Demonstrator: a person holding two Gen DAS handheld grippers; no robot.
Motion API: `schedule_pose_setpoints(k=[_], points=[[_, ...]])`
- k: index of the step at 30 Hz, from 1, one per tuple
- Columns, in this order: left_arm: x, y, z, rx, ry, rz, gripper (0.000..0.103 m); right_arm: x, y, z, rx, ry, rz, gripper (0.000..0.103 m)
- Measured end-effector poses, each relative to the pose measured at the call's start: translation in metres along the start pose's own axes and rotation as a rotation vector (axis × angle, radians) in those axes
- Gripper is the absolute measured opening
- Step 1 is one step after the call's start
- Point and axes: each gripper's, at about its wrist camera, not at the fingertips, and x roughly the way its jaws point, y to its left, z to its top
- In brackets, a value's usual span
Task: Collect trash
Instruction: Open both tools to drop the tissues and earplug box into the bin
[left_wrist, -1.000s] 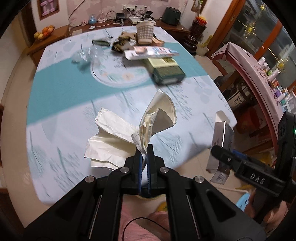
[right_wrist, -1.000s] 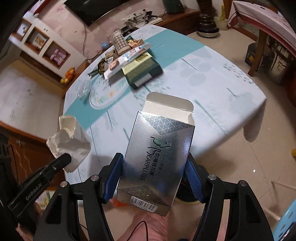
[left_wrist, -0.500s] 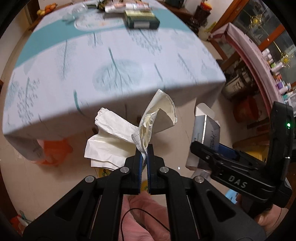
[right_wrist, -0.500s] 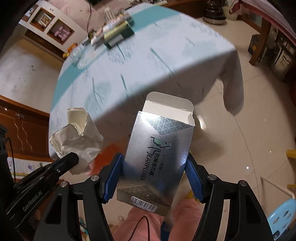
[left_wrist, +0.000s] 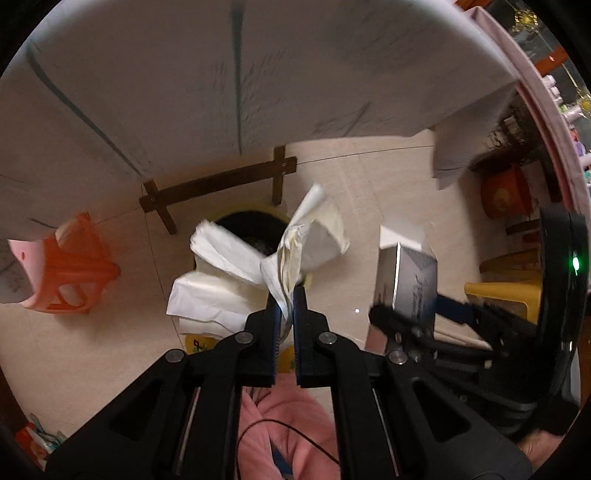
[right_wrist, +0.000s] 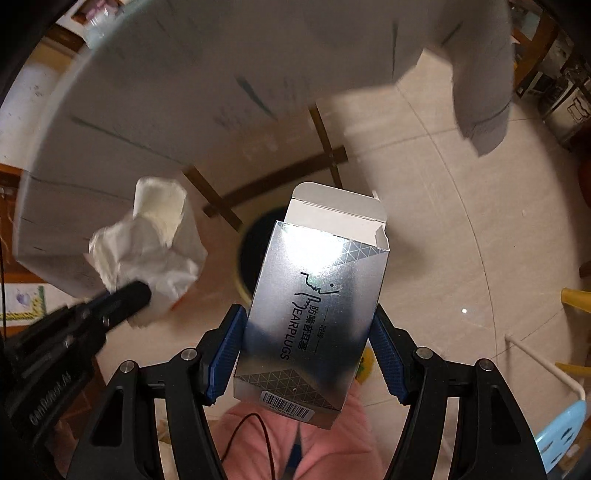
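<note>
My left gripper (left_wrist: 286, 295) is shut on a wad of crumpled white paper (left_wrist: 240, 273) and holds it above a round yellow-rimmed bin (left_wrist: 255, 225) on the floor. The paper also shows in the right wrist view (right_wrist: 155, 254), held by the left gripper (right_wrist: 136, 295). My right gripper (right_wrist: 306, 332) is shut on a silver earplugs box (right_wrist: 314, 310) with its top flap open, held over the same bin (right_wrist: 255, 251). The box shows in the left wrist view (left_wrist: 406, 280), to the right of the paper.
The tablecloth (left_wrist: 258, 81) hangs down from the table edge above the bin. A dark wooden table brace (left_wrist: 221, 184) stands behind the bin. An orange plastic stool (left_wrist: 70, 273) lies at the left. A light blue stool (right_wrist: 561, 432) stands at lower right.
Both grippers have dropped from above the table top to below its edge and now point down at the floor bin. Each still holds its item.
</note>
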Motion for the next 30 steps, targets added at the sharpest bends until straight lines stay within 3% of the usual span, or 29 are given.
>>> schedule_pose_setpoints(k=[5, 8, 10, 12, 20, 26, 30], points=[[0.053, 0.015, 0.007, -0.018, 0.029, 0.005, 0.004, 0.047, -0.006, 0.003, 0.000, 0.036, -0.016, 0.066], [0.072, 0.025, 0.013, -0.033, 0.049, 0.014, 0.022, 0.070, -0.005, 0.009, -0.008, 0.048, -0.025, 0.067], [0.079, 0.035, 0.018, -0.043, 0.043, 0.022, 0.042, 0.083, -0.002, 0.013, -0.015, 0.053, -0.027, 0.067], [0.080, 0.040, 0.017, -0.044, 0.029, 0.036, 0.047, 0.092, 0.005, 0.014, -0.019, 0.054, -0.026, 0.067], [0.077, 0.064, 0.003, -0.027, 0.017, 0.079, 0.047, 0.124, 0.029, 0.032, -0.038, 0.071, 0.016, 0.069], [0.059, 0.084, -0.005, -0.073, -0.006, 0.094, 0.047, 0.138, 0.049, 0.044, -0.018, 0.090, 0.054, 0.074], [0.042, 0.093, -0.007, -0.103, -0.017, 0.085, 0.047, 0.135, 0.055, 0.051, 0.000, 0.071, 0.050, 0.086]])
